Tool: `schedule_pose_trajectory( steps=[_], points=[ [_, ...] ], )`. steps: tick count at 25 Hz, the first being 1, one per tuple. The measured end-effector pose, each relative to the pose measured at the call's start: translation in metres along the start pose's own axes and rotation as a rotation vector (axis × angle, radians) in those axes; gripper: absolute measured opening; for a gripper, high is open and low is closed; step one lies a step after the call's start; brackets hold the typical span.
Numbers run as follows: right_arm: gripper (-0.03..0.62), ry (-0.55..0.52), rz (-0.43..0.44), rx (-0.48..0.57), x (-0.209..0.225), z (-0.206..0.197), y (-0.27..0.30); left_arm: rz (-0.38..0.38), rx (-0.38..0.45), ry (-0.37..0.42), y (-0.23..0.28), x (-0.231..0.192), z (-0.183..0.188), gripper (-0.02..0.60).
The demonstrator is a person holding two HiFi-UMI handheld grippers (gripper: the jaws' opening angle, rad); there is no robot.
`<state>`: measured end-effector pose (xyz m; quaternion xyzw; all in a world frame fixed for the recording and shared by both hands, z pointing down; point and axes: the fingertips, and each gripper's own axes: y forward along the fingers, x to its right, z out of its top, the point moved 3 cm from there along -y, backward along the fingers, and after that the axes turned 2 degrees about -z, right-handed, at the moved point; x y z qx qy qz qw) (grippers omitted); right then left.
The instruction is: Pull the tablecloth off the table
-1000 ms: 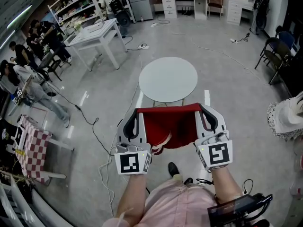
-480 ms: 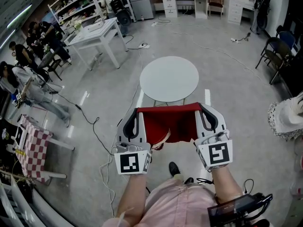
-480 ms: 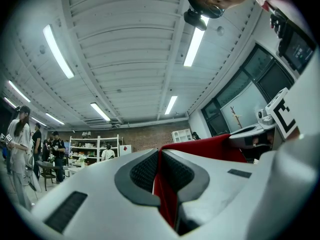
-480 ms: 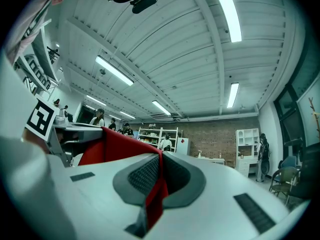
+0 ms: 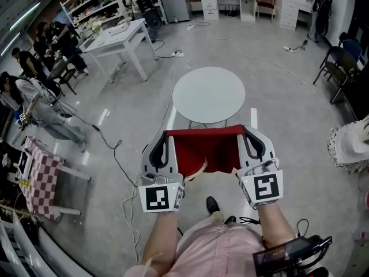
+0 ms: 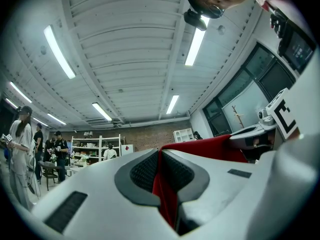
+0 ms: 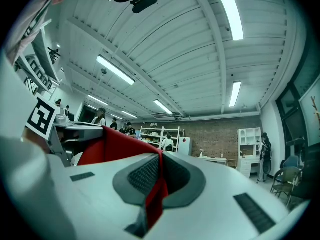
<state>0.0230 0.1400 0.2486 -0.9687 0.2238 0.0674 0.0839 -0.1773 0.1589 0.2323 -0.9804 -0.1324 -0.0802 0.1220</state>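
A red tablecloth [image 5: 207,149] hangs stretched between my two grippers, clear of the round white table [image 5: 209,95] beyond it. My left gripper [image 5: 166,135] is shut on the cloth's left top corner; red cloth [image 6: 162,184] shows pinched between its dark pads. My right gripper [image 5: 244,130] is shut on the right top corner, with the red cloth [image 7: 156,194] clamped between its pads. Both point upward, held level at chest height. The round tabletop is bare.
A white rectangular table [image 5: 115,39] stands at the back left, with people seated near shelves [image 5: 34,51]. Cables [image 5: 115,154] trail over the grey floor. A checked cloth [image 5: 40,178] lies at the left, chairs [image 5: 334,62] at the right, white desks [image 5: 228,2] at the back.
The view has shifted slightly, so the round table appears a little farther right. Both grippers still hold the red cloth the same way.
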Motion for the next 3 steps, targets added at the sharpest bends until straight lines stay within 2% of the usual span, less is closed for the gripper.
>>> schedule_pose_trajectory(
  steps=[3],
  points=[
    [0.025,-0.007,0.004,0.006,-0.0022,-0.0004,0.0016,0.002,0.001,0.001,-0.0003,-0.0024,-0.0007,0.038]
  ],
)
